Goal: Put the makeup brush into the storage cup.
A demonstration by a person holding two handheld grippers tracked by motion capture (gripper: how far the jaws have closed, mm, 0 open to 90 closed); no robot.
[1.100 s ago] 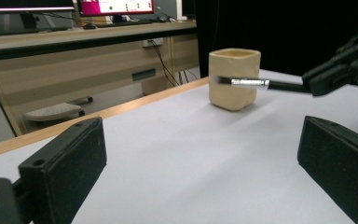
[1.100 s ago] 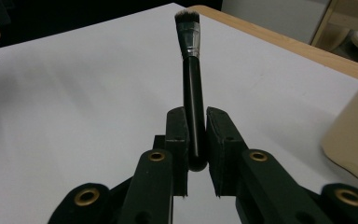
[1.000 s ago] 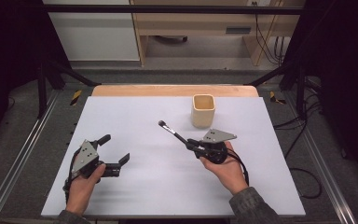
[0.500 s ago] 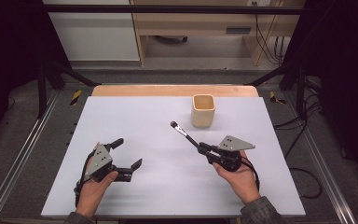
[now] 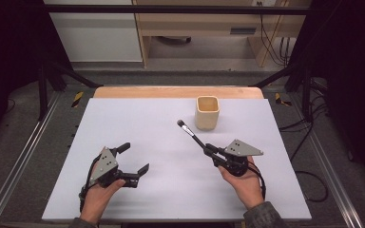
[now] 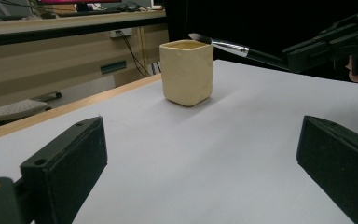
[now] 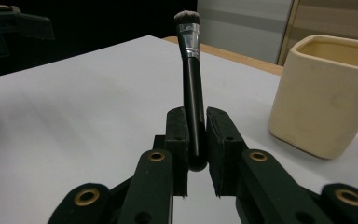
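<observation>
White worktop (image 5: 138, 123): right tongs (image 5: 210, 151) clamped on a makeup brush (image 5: 191, 132) short of the empty cup (image 5: 207, 113) near the far edge, left tongs (image 5: 134, 159) apart, idle.

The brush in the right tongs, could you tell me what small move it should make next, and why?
Probably carry the brush toward the cup and bring its bristle end over the open top. The right tongs are shut on the handle, the bristles point up beside the cup, and the cup stands upright and looks empty.
</observation>
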